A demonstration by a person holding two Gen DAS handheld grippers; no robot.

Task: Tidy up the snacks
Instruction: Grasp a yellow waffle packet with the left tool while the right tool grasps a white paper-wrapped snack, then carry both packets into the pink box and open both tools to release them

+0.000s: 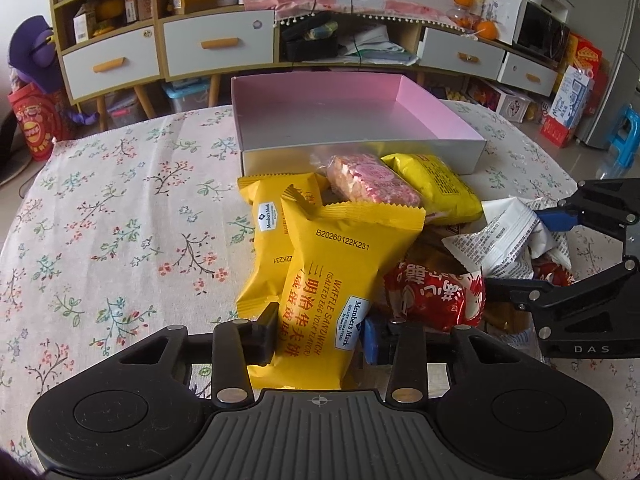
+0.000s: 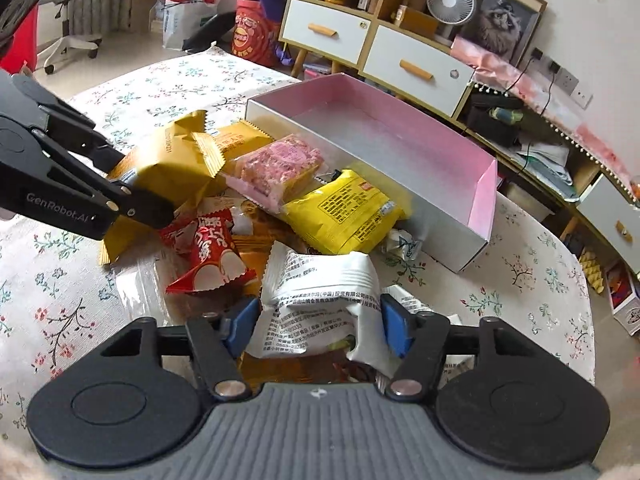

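Note:
A pile of snack packets lies on the floral tablecloth in front of an open box (image 1: 280,160) (image 2: 440,236) with a pink lining and nothing inside it. My left gripper (image 1: 320,338) (image 2: 138,186) is shut on a yellow waffle sandwich packet (image 1: 332,272) (image 2: 172,164) at the left of the pile. Over on the right side, my right gripper (image 2: 318,326) (image 1: 536,254) is shut on a crumpled white packet (image 2: 320,304) (image 1: 504,240). Loose in the pile are a pink rice-crisp packet (image 1: 372,184) (image 2: 280,168), a lemon-yellow packet (image 1: 436,188) (image 2: 344,216) and a red packet (image 1: 432,296) (image 2: 212,256).
A second yellow waffle packet (image 1: 268,232) lies behind the held one. The round table (image 1: 120,220) drops off at its edges on both sides. Past the table stands a low cabinet (image 1: 208,48) with white drawers and a small fan (image 2: 450,2).

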